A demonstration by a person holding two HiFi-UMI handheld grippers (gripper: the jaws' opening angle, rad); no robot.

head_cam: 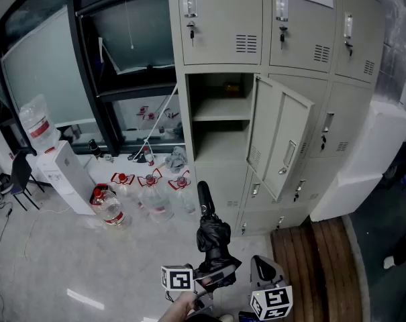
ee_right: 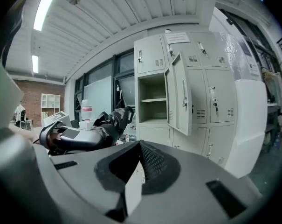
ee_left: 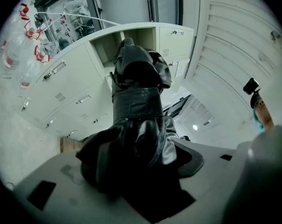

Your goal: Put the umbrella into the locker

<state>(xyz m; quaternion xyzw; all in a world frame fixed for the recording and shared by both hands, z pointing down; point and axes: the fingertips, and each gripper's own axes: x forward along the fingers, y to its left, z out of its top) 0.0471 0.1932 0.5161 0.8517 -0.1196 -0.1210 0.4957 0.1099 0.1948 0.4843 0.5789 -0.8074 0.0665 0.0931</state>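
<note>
A folded black umbrella (head_cam: 213, 233) points up and away, its handle end toward the lockers (head_cam: 290, 79). My left gripper (head_cam: 213, 275) is shut on its bunched fabric near the bottom of the head view. In the left gripper view the umbrella (ee_left: 136, 101) fills the middle, clamped in the left gripper (ee_left: 141, 171), with its tip toward the open compartment (ee_left: 108, 45). One locker compartment (head_cam: 219, 116) stands open with a shelf inside, its door (head_cam: 280, 143) swung out to the right. My right gripper (head_cam: 262, 274) hangs just right of the umbrella, and the right gripper (ee_right: 140, 164) is shut on nothing.
Several large water bottles (head_cam: 149, 193) lie on the floor left of the lockers, beside a water dispenser (head_cam: 55, 170). A big white block (head_cam: 364, 163) leans at the lockers' right end. A wooden pallet (head_cam: 317, 267) lies on the floor below it.
</note>
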